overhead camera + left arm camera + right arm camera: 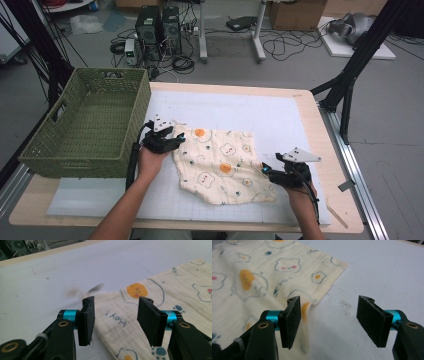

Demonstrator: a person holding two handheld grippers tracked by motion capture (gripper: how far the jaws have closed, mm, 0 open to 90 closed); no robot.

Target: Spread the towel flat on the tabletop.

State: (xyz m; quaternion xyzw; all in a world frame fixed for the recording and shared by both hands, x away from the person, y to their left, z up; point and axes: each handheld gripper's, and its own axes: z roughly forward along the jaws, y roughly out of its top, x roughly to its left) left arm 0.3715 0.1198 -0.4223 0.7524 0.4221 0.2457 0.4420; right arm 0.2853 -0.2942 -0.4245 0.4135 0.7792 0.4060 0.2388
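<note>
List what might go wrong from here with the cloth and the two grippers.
1. The left gripper stands open over a corner of the cloth; closing from there may pinch one loose layer or miss the edge.
2. At the right gripper, the cloth edge lies beside one pad, not between the two, so a close could grab nothing.
3. The green basket sits right by the left hand; a lift may bump it.

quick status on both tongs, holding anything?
Left tongs: open, the cloth lies between the jaws, not pinched.
Right tongs: open at the cloth's edge, holding nothing.
</note>
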